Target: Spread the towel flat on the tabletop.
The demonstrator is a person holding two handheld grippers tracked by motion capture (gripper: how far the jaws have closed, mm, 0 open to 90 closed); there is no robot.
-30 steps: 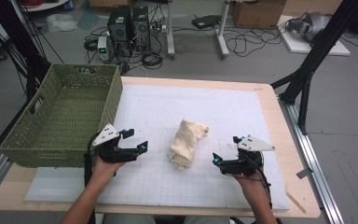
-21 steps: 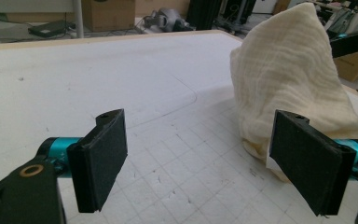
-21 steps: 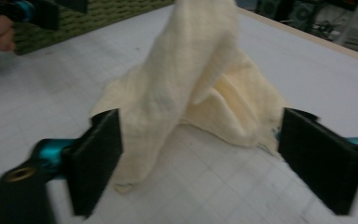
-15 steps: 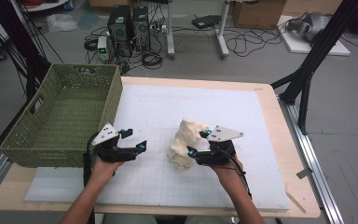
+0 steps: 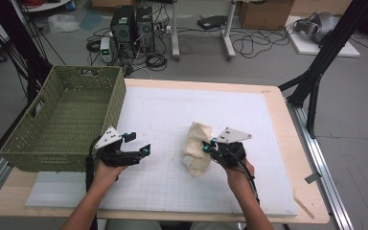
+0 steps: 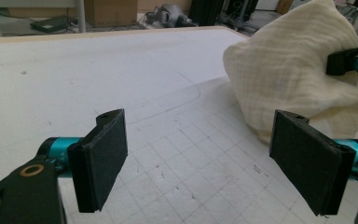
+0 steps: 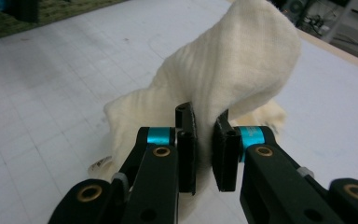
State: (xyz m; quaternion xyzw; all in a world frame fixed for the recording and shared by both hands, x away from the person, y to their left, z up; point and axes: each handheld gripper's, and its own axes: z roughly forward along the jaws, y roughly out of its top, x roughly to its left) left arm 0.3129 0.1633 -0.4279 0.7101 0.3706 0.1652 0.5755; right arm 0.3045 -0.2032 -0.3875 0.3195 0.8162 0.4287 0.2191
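Left fingers [image 6: 100,158] apart, right fingers [image 7: 186,140] pinched.

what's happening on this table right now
A person at a table holds a two-jaw gripper in each hand. The right gripper has just been closing its jaws and now pinches a fold of the crumpled cream cloth, which sits on the white mat near the middle. The left gripper is open, holding nothing, to the left of the cloth. A green woven basket stands at the table's left edge, with nothing visible inside.
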